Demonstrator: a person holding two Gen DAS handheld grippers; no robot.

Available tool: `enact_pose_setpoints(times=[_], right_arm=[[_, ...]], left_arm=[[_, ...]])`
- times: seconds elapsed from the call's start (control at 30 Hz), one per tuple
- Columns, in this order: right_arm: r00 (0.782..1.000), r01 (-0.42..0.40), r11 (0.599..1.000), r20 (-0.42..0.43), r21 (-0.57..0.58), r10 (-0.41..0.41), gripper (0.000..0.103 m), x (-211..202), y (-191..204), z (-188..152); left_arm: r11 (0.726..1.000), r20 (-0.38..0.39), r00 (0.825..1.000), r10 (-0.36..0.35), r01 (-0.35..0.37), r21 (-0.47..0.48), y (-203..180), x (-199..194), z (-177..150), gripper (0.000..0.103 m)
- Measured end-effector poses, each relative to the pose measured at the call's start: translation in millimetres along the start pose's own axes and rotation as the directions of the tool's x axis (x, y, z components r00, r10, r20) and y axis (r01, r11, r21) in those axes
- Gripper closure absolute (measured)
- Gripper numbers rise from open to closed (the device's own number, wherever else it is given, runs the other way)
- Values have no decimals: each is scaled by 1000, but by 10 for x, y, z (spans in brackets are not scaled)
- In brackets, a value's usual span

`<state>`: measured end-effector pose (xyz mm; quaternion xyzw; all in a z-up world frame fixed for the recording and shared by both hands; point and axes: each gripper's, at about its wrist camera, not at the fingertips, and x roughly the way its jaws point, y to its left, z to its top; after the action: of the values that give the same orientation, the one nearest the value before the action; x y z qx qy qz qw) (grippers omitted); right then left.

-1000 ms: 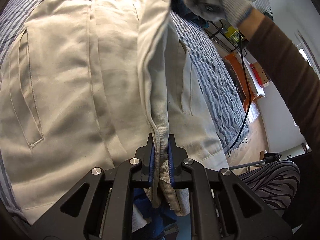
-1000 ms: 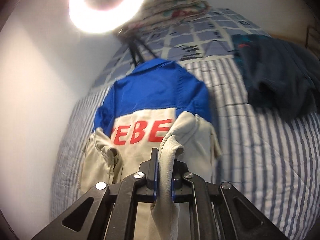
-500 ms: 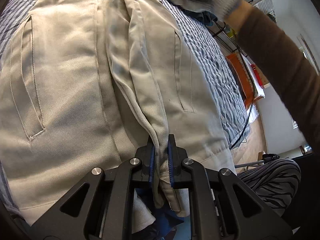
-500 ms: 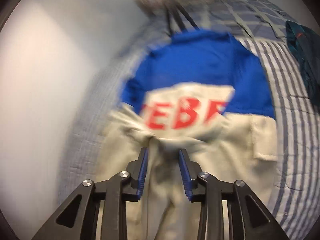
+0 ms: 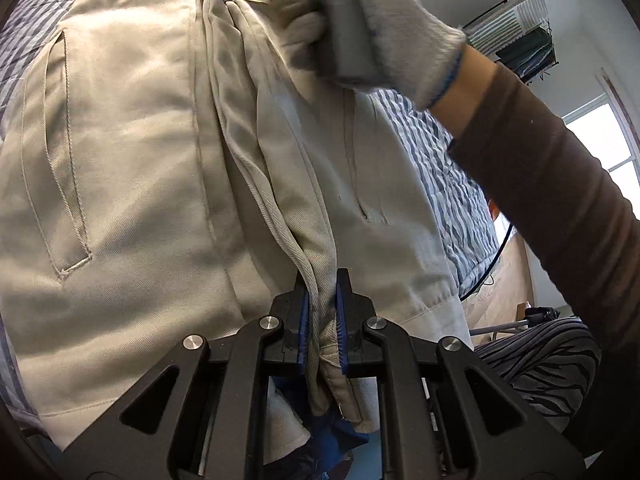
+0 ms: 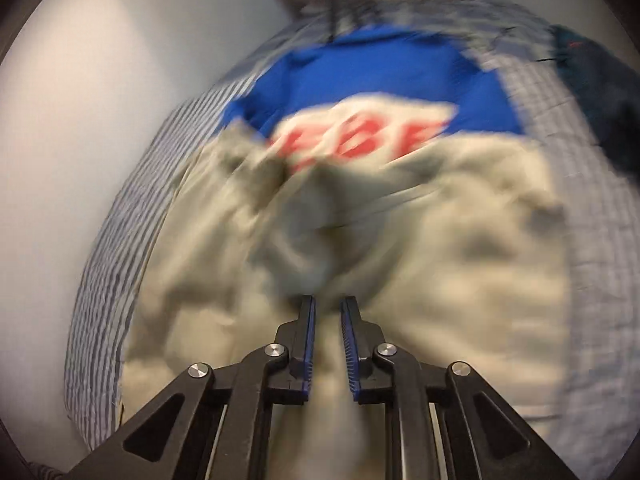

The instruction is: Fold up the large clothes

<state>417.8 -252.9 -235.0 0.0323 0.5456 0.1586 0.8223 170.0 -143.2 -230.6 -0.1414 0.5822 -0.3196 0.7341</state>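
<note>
Beige garment: a jacket [image 5: 132, 168] is lying spread across the striped bedcover [image 6: 116, 248], its blue upper part with red letters at the far end
Left gripper [image 5: 322, 320]: it is clamping a bunched fold of the beige cloth near the hem, blue pads pressing on both sides
Right gripper [image 6: 328, 324]: its jaws are closing, a narrow gap showing between the pads over the beige cloth (the view is too blurred to tell whether any fabric sits between them)
Gloved hand [image 5: 372, 20]: it is holding a grey handle above the jacket's middle
Dark clothing [image 6: 600, 92]: it is lying at the right on the bedcover
</note>
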Motion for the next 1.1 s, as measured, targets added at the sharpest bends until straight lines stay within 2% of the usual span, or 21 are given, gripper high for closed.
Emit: enact_pose_setpoints(times=[0.03, 0.1, 0.13, 0.27, 0.3, 0.4, 0.47, 0.57, 0.73, 0.8, 0.83, 0.9, 0.93, 1.03, 1.1], right_arm=[[1000, 17, 999, 0, -38, -17, 88, -24, 76, 6], [999, -38, 999, -4, -25, 37, 89, -151, 67, 5], [996, -89, 996, 21, -3, 89, 89, -306, 13, -12], [973, -170, 983, 172, 64, 157, 88, -1044, -291, -260], [971, -169, 983, 185, 70, 154, 86, -1134, -310, -322], [983, -64, 998, 174, 29, 58, 83, -1460, -419, -672], [990, -38, 999, 138, 24, 34, 83, -1489, -436, -890], [995, -19, 1000, 101, 18, 17, 83, -1407, -376, -1135], [1000, 22, 994, -8, -106, -22, 83, -901, -21, -1536], [997, 75, 982, 47, -173, -68, 82, -893, 106, -1724], [998, 68, 973, 31, -219, -63, 82, -930, 167, -1770], [1000, -25, 982, -9, -190, 24, 83, -1034, 124, -1772], [998, -51, 985, 16, -163, 54, 84, -1173, 61, -1763], [995, 18, 996, 98, -87, -10, 83, -1434, -113, -1744], [994, 34, 999, 103, -36, -30, 81, -1515, -211, -1745]], left_arm=[[1000, -3, 1000, -2, 2, 2, -3, -3, 8, 93], [1000, 2, 1000, -3, 3, 1, -8, -37, 5, 93], [1000, 6, 1000, -5, 5, 1, -16, -60, 2, 93], [1000, 24, 1000, -14, 14, 20, -79, -199, -16, 91], [999, 31, 999, -17, 16, 30, -96, -245, -28, 90], [998, 46, 999, -30, 27, 56, -135, -420, -72, 89], [997, 57, 998, -38, 34, 72, -146, -564, -102, 89], [996, 100, 995, -12, 3, 93, -153, -831, -129, 89], [994, 170, 983, 76, -88, 65, -12, -1255, -157, 89], [994, 190, 977, 100, -106, 18, 151, -1397, -147, 89], [994, 195, 975, 108, -110, -3, 223, -1459, -134, 89], [993, 200, 972, 122, -120, -18, 314, -1533, -98, 89], [992, 201, 971, 129, -128, -18, 352, -1560, -73, 89], [988, 199, 968, 152, -146, -40, 483, -1568, -8, 89], [988, 187, 971, 148, -139, -60, 568, -1493, 29, 89]])
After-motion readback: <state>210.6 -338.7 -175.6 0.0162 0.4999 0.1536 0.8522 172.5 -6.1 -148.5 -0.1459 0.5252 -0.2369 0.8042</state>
